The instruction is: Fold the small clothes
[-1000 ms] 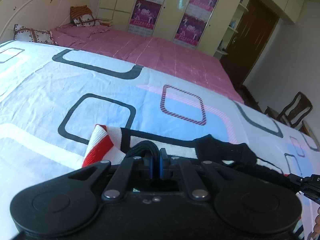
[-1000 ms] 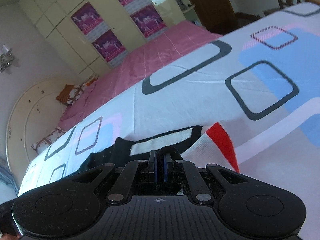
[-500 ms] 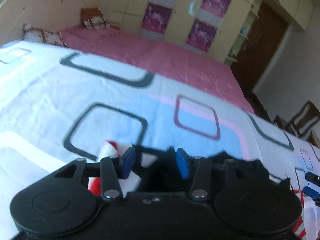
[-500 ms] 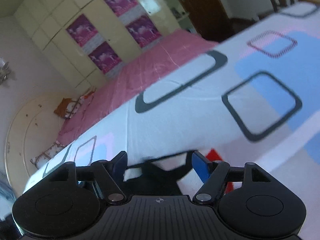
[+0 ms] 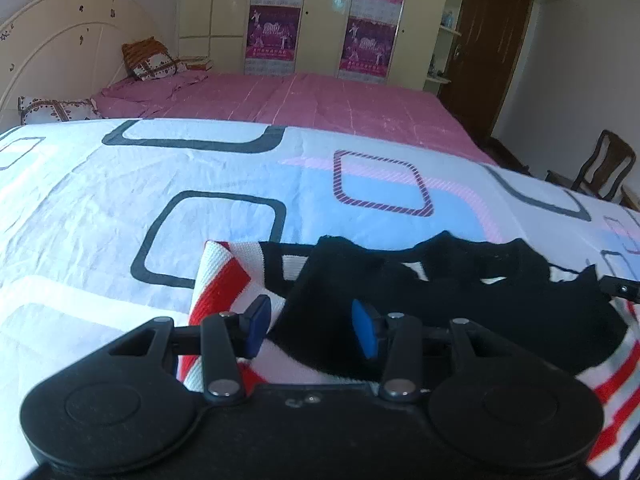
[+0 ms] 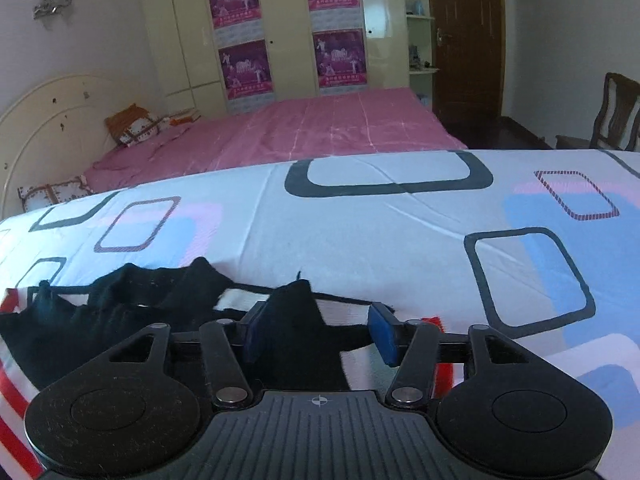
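Soft, limp striped garment at lower frame; left gripper and right gripper spread wide, grasping nothing; best pinched at hem corners.

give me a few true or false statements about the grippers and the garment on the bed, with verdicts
1. Both grippers are open. True: the left gripper and the right gripper each show blue fingers spread apart.
2. The garment is plain black all over. False: it also has white and red stripes.
3. The garment lies on the pink sheet. False: it lies on the white bedspread printed with rounded squares; the pink sheet is farther back.
4. A wooden chair stands near the dark door. True.
5. The left gripper is clamped on the red stripe. False: its fingers are apart, gripping nothing.
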{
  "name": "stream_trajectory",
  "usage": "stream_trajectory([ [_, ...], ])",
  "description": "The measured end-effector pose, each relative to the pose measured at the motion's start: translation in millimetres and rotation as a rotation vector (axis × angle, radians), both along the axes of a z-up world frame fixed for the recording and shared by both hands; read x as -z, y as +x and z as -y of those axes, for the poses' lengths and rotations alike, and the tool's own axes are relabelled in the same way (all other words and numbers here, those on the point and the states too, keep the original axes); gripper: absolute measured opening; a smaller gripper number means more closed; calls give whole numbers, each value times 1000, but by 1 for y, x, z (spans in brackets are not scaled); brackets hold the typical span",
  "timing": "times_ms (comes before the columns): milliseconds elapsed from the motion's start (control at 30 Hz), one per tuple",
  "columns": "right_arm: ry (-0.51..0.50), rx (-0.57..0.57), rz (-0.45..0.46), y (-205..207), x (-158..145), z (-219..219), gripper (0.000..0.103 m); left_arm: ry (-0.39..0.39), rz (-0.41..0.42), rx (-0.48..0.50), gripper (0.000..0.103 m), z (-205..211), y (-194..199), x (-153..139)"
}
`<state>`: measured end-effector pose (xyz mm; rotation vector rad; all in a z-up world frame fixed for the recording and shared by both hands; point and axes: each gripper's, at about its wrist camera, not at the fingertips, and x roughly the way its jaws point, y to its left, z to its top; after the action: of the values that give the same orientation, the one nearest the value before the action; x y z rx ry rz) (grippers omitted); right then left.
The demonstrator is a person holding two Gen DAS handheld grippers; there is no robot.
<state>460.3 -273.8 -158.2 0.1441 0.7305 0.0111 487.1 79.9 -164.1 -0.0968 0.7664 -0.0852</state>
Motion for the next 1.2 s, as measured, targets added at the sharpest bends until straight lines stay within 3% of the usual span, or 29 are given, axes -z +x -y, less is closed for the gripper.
stream_trajectory([
  [100, 2, -24, -52, 8, 11, 3, 51, 17, -17, -10, 40, -2, 11, 7],
  [200, -2, -54, -59, 10, 16, -1, 27, 40, -7, -10, 13, 0, 10, 8],
  [267, 10, -90, -71, 12, 19, -3, 6, 38, 11, -13, 8, 0, 7, 7],
  [367, -10, -84, -45, 12, 18, -6, 6, 42, 50, -38, 7, 0, 4, 5],
  [467, -13, 2, 11, 10, 10, 6, 5, 50, 94, -75, 6, -1, 2, 2],
  [567, -3, 51, 20, 10, 12, 15, 5, 73, 123, -105, 6, 1, 5, 4],
  [700, -28, 56, -10, 11, 25, 10, 6, 133, 101, -105, 7, 6, 8, 17],
  [767, -11, 41, -16, 12, 22, 12, 6, 142, 95, -97, 10, 7, 9, 15],
  [833, 25, 45, -10, 8, 16, 17, 7, 139, 89, -84, 21, 6, 7, 13],
  [867, 38, 50, 3, 4, 13, 19, 13, 135, 86, -75, 23, 6, 6, 11],
  [967, 35, 49, 54, -11, -2, 13, 51, 126, 77, -65, 32, 7, 2, 7],
  [1033, 19, 13, 75, -19, -10, 4, 52, 117, 79, -61, 48, 8, -4, 2],
  [1200, 10, -60, 76, -32, -22, -23, 52, 112, 102, -29, 50, 15, -22, -16],
])
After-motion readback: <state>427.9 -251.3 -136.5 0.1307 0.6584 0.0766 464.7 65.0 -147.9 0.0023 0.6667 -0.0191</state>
